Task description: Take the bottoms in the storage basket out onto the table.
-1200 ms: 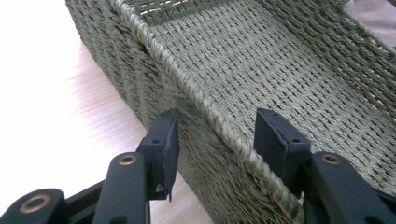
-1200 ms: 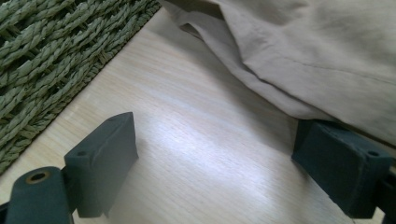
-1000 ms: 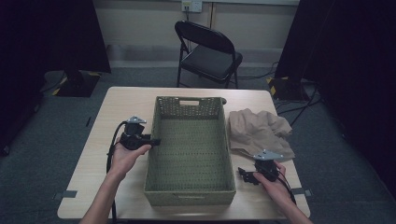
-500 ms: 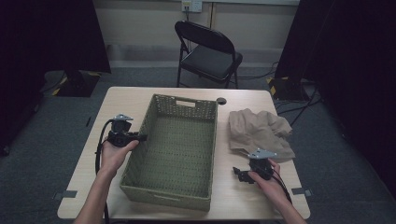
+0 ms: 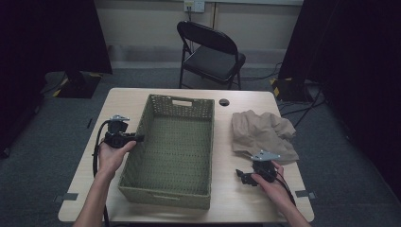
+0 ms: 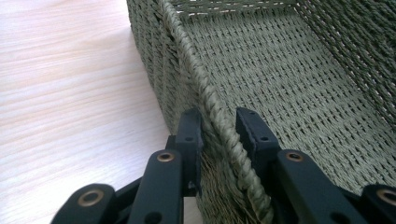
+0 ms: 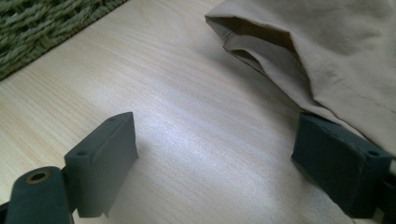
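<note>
Two grippers | left gripper (image 6: 218, 126) jaws clamped on basket (image 5: 177, 142) rim | right gripper (image 7: 215, 158) jaws apart near cloth (image 7: 327, 42)

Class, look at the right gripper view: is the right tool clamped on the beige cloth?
No. The right tool stands wide open over bare table, with the beige cloth lying beside one jaw, not pinched between the two.

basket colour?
Olive green woven basket; clearest in the left gripper view.
</note>
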